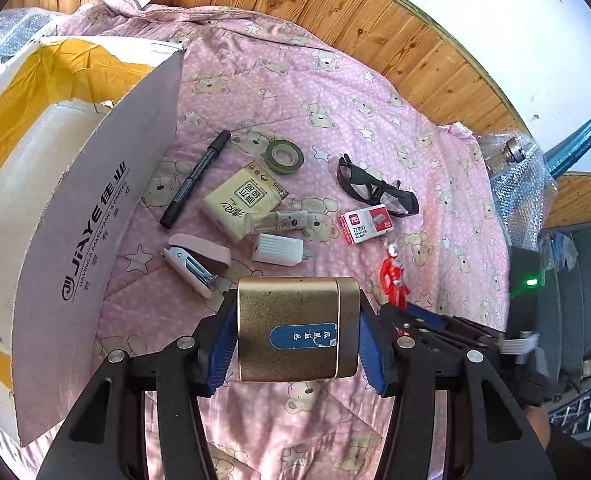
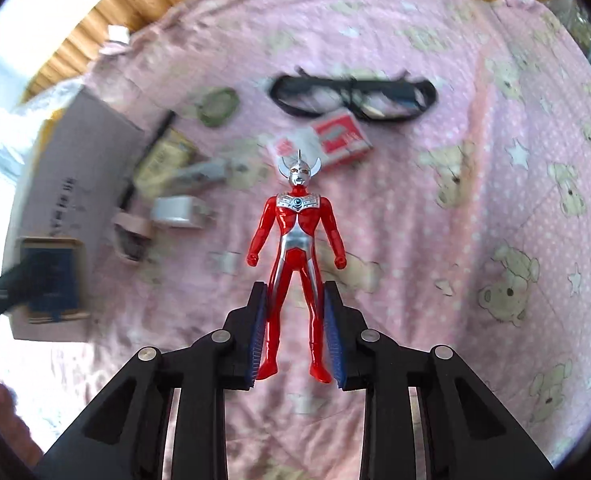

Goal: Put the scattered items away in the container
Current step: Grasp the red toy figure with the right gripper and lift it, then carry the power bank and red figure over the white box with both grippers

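Gold tin [image 1: 295, 330]: clamped crosswise between left gripper [image 1: 295, 344] fingers, lifted above pink quilt [image 1: 435, 200]; cardboard box [image 1: 95, 208] lies directly left, nearer this hand. Red figure [image 2: 295, 272]: right gripper [image 2: 295, 336] fingers closed on its legs, long axis running forward. Marker [image 1: 197, 178], glasses [image 1: 375, 190], staples box [image 1: 365, 224] unsorted on quilt.

Black linkage arms, silver rivets, ribbed blue jaws
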`<state>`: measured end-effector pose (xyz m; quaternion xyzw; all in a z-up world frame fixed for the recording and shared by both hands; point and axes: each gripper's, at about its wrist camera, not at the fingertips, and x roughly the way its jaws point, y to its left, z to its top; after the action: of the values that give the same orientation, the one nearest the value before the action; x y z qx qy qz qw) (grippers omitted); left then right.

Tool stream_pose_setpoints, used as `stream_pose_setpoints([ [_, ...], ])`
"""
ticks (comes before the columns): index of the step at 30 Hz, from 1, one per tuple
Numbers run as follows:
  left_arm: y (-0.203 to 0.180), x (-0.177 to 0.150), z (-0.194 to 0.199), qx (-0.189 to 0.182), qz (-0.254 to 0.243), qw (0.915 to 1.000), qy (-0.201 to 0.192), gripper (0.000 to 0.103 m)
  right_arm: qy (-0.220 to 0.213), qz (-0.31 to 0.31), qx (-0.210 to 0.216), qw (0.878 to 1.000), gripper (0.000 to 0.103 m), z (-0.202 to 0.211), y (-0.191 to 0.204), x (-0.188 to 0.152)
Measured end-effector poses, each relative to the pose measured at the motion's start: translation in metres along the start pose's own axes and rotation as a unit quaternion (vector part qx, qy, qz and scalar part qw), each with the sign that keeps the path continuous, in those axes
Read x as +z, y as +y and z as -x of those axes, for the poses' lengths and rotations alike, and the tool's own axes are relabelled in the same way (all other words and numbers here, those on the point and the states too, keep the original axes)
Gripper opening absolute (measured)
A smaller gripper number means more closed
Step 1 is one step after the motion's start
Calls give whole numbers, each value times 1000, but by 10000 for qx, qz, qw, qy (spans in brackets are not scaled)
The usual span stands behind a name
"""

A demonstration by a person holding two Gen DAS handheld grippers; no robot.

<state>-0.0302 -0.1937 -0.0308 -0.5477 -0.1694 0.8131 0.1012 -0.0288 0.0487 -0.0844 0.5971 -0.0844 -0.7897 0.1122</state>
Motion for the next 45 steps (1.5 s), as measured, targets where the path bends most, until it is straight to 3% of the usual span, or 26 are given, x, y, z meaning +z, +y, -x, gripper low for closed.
stream_pose_setpoints([
  [12, 3, 0, 20, 248, -12, 9997, -89, 55, -173, 192, 100, 9996, 28, 7, 48, 18],
  [18, 2, -1, 30, 325, -48, 9994, -90, 55, -156, 169, 44, 9997, 28, 14, 52, 12],
  [45, 18, 42, 58, -66, -466, 9989, -28, 55, -395, -181, -204, 9988, 28, 43, 98, 36],
])
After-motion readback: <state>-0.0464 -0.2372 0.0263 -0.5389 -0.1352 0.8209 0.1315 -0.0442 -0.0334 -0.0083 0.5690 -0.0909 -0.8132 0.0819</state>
